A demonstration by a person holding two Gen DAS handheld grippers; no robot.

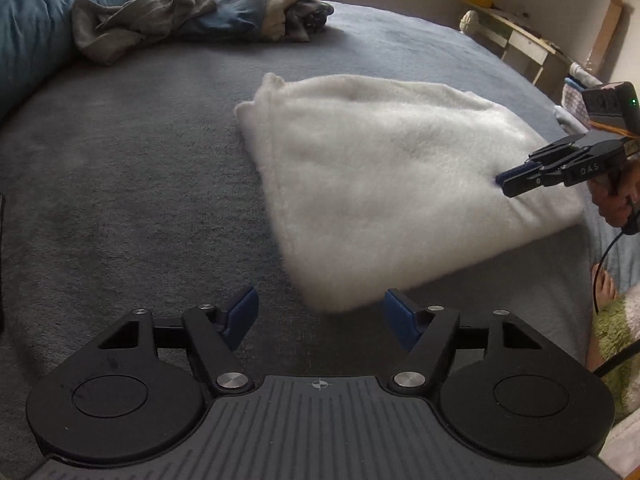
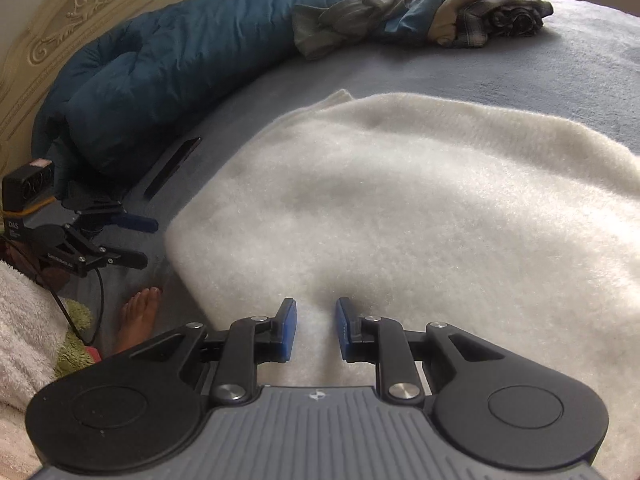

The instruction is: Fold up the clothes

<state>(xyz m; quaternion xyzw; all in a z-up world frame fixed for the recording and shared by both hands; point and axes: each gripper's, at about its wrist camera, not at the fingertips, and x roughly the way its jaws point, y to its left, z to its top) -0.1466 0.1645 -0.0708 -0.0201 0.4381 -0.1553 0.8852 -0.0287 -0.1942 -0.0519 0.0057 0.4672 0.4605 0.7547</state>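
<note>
A fluffy white garment (image 1: 384, 184) lies folded on the grey bed cover (image 1: 120, 184); it fills the right wrist view (image 2: 420, 208). My left gripper (image 1: 318, 312) is open and empty, just off the garment's near corner. It also shows in the right wrist view (image 2: 138, 240), at the garment's left edge. My right gripper (image 2: 316, 328) is partly open, low over the garment's near part, with nothing between its blue pads (image 2: 289, 328). In the left wrist view it (image 1: 506, 182) hovers at the garment's right side.
A heap of unfolded clothes (image 1: 200, 12) lies at the far side of the bed, next to a rolled blue duvet (image 2: 180, 60). A dark phone (image 2: 172, 168) lies by the duvet. A bare foot (image 2: 138, 318) rests near the garment's corner. Shelves (image 1: 520, 36) stand beyond the bed.
</note>
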